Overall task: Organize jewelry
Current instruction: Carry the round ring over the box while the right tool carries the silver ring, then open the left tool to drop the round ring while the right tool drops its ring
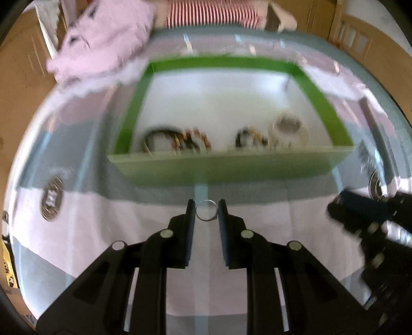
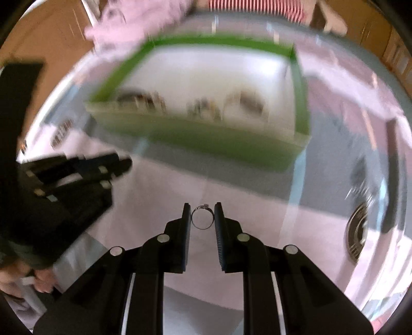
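Note:
My left gripper [image 1: 206, 210] is shut on a plain silver ring [image 1: 206, 210], held upright between its fingertips above the pale cloth. My right gripper [image 2: 202, 215] is shut on a second silver ring [image 2: 202, 217] that carries a small stone on top. Ahead of both stands a green open box [image 1: 231, 167] with a white floor; bracelets and other jewelry [image 1: 177, 140] lie along its near wall. The box [image 2: 206, 139] shows blurred in the right wrist view. Each gripper appears in the other's view: the right one [image 1: 373, 219], the left one [image 2: 85, 175].
A pink and grey patterned cloth [image 1: 108, 226] covers the table. A round metal disc [image 1: 51, 198] lies on it at the left, and a disc [image 2: 358, 239] shows at the right. Pink fabric [image 1: 103, 43] is heaped behind the box. A person in a red-striped top [image 1: 211, 13] sits beyond.

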`<control>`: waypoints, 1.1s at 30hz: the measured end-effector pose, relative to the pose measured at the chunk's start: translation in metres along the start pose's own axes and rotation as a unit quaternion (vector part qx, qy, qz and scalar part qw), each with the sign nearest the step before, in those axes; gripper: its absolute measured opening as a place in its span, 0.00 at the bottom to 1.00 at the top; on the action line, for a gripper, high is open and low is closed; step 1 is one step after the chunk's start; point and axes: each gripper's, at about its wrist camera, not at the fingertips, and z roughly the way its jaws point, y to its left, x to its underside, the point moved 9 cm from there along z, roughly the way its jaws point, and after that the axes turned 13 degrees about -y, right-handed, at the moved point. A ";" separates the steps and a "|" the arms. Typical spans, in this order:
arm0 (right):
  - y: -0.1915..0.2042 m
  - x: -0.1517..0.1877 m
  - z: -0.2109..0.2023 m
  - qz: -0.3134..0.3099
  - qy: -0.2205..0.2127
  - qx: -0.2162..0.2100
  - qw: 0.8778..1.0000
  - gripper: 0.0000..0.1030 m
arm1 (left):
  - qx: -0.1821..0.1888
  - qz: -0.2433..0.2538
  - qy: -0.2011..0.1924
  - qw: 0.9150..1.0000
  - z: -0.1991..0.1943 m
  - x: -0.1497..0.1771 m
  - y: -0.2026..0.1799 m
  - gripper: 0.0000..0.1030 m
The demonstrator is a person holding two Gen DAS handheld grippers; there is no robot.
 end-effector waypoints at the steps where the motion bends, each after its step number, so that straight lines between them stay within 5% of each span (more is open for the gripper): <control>1: -0.002 -0.009 -0.007 -0.001 -0.024 0.005 1.000 0.17 | -0.002 -0.001 -0.024 1.000 -0.009 -0.009 0.001 0.17; 9: -0.027 -0.069 -0.066 0.057 -0.193 -0.009 0.979 0.18 | -0.002 -0.022 -0.159 0.987 -0.065 -0.065 0.014 0.17; 13: -0.037 -0.096 -0.080 0.093 -0.248 -0.009 0.964 0.18 | -0.006 -0.036 -0.196 0.980 -0.078 -0.082 0.018 0.17; 33: -0.015 -0.109 -0.003 0.100 -0.192 0.004 0.976 0.18 | -0.025 -0.044 -0.171 0.984 -0.025 -0.093 0.038 0.17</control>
